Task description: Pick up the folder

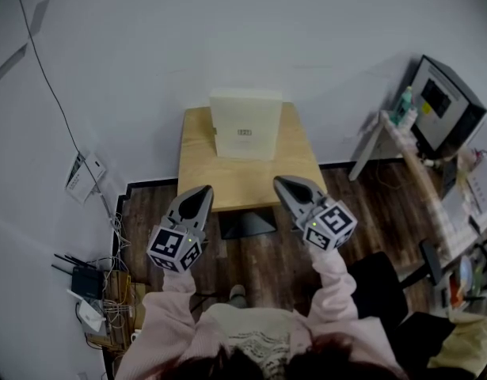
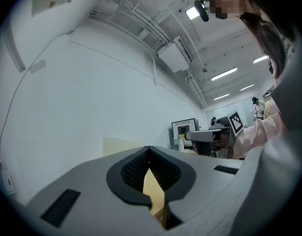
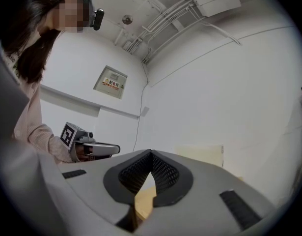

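Right, the folder point(image 1: 245, 125) is a pale cream, flat rectangular panel standing upright at the back of the small light-wood table point(image 1: 197, 165), by the white wall. Your left gripper point(image 1: 200, 192) and right gripper point(image 1: 283, 183) are both clenched with nothing in them: matte grey shells, black mesh-textured pads meeting at the tips. You hold both level, side by side, tips by the table's near corners, well apart from the folder.

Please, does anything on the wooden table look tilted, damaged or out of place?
Nothing stands out. The folder stands upright at the far side of the table, close to the wall, square to the table and with no visible damage. Whether it leans on the wall cannot be told.
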Demonstrator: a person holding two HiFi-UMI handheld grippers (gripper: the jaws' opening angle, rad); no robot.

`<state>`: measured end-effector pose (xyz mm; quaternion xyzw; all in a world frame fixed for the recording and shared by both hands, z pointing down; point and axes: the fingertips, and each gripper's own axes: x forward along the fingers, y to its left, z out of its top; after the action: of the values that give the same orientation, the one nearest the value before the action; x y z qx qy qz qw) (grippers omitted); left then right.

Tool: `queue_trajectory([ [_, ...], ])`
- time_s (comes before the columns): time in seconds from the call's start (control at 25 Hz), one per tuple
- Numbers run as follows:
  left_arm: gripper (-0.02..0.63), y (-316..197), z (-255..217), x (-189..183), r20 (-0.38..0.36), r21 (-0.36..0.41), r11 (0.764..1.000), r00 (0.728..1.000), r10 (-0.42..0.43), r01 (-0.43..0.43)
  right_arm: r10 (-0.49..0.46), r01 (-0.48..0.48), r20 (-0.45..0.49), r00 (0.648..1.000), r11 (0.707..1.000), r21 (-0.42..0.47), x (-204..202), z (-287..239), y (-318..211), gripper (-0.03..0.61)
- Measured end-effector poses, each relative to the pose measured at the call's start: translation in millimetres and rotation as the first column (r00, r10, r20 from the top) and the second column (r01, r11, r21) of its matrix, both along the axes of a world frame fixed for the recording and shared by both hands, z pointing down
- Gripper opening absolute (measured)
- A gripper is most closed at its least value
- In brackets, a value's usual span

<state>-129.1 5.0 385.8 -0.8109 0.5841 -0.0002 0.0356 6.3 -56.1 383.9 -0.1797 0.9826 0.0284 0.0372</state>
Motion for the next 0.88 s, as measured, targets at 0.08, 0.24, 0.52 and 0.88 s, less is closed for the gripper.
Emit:
queue_trajectory([
  [0.08,0.001,-10,0,-5,-0.001,-0.002,1.000,1.000,0.007,-0.007,0.002,-0.002,-0.002,1.000,1.000,0.004,-6,0,-9,0.000],
  [0.24,0.000,-26,2,-17,-0.002,-0.009,1.000,1.000,0.017,-0.017,0.004,-0.004,-0.004,1.000,1.000,0.000,-19,-1,-23,0.000],
  [0.52,0.000,-56,1,-35,0.004,-0.014,0.999,0.999,0.033,-0.033,0.024,-0.024,-0.002,1.000,1.000,0.014,-34,-4,-49,0.000],
  [0.88,0.000,-95,7,-54,-0.004,-0.012,0.997,0.997,0.071,-0.071,0.060,-0.060,-0.025,0.998,0.998,0.014,-51,1,-79,0.000],
])
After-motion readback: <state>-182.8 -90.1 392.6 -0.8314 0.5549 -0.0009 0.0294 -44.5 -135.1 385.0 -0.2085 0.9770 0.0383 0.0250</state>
